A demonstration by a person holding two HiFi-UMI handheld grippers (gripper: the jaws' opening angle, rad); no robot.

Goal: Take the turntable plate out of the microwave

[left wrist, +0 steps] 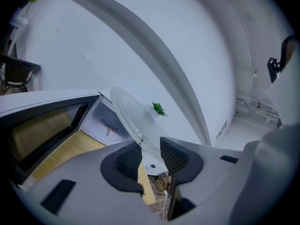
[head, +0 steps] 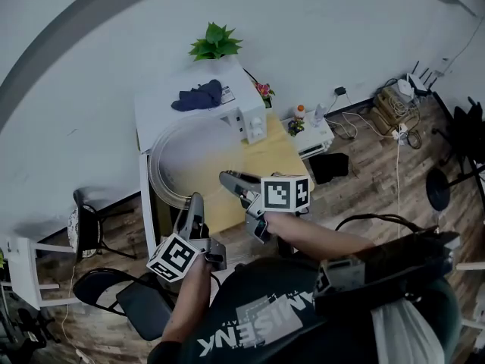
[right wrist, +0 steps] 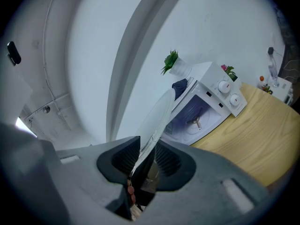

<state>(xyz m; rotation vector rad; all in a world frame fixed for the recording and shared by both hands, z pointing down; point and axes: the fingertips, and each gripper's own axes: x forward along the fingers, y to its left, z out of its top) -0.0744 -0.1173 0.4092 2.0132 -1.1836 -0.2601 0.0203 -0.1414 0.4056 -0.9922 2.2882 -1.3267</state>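
The left gripper (head: 195, 200) and right gripper (head: 229, 179) each clamp the plate (head: 182, 154) by its rim, holding it clear of the open microwave (head: 163, 108), above the bench (head: 265, 158).

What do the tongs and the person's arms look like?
The left tongs and right tongs are grey moulded plastic with dark ribbed pads. The left cube and right cube are white with black square markers. The person wears a dark shirt with pale lettering; forearms bare.
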